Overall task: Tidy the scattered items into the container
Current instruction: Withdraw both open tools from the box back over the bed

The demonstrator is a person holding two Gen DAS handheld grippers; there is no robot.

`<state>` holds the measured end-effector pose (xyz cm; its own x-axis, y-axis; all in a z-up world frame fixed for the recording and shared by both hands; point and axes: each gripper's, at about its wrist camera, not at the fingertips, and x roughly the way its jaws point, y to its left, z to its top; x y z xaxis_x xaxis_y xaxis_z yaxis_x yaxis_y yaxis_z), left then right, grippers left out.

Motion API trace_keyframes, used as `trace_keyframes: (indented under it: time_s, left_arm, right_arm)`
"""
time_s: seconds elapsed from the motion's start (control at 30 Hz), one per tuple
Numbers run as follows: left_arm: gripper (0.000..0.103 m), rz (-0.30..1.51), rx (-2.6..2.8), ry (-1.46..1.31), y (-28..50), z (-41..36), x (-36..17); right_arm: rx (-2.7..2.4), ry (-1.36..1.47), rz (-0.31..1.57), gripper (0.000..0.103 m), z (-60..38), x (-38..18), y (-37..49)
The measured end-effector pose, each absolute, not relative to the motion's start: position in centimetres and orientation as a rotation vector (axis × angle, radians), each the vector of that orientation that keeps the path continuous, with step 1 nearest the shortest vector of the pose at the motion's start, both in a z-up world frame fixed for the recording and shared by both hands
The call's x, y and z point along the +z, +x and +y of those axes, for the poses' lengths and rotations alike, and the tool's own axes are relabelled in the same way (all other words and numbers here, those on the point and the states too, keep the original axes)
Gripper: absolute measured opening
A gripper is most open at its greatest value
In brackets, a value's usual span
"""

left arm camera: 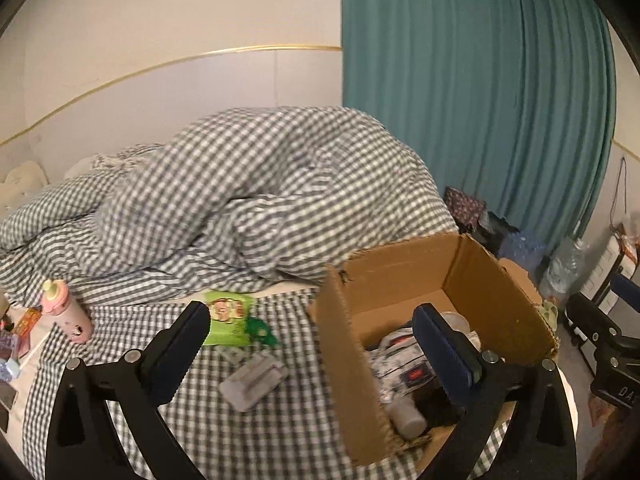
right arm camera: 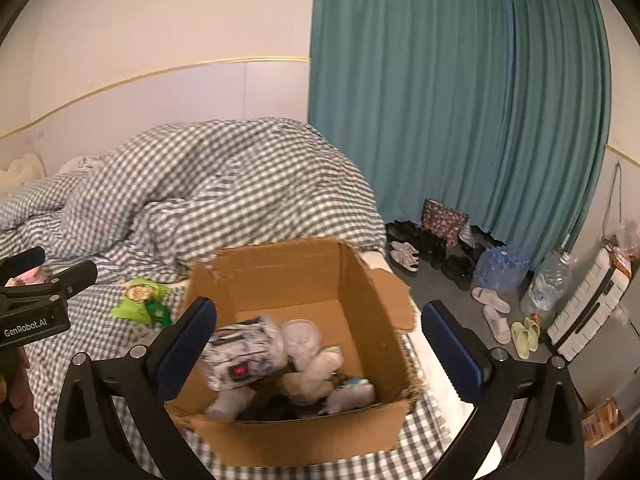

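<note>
The cardboard box (right arm camera: 296,280) is set on the checked bed (left arm camera: 248,420), with soft toys inside. A green packet (left arm camera: 228,318), a grey block (left arm camera: 254,382) and a pink bottle (left arm camera: 66,310) are left on the bed. The left gripper (left arm camera: 310,342) and right gripper (right arm camera: 318,340) are held wide, with nothing between the fingers.

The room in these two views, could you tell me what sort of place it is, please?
Most likely a lived-in bedroom. A rumpled checked duvet covers a bed, a teal curtain hangs full length beside it, and shoes and slippers lie on the floor.
</note>
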<state>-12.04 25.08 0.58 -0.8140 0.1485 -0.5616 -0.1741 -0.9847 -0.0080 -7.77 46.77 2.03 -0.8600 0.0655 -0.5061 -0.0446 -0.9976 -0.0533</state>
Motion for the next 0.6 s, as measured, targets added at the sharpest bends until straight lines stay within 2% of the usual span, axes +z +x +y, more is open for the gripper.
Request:
trace_keyframes:
  time_s: [0.6]
  left_arm:
    - [0.103, -0.009, 3.039, -0.877, -8.0, 10.5, 3.3]
  right_arm:
    - [3.165, -0.768, -0.126, 0.103, 34.3, 5.4, -5.5]
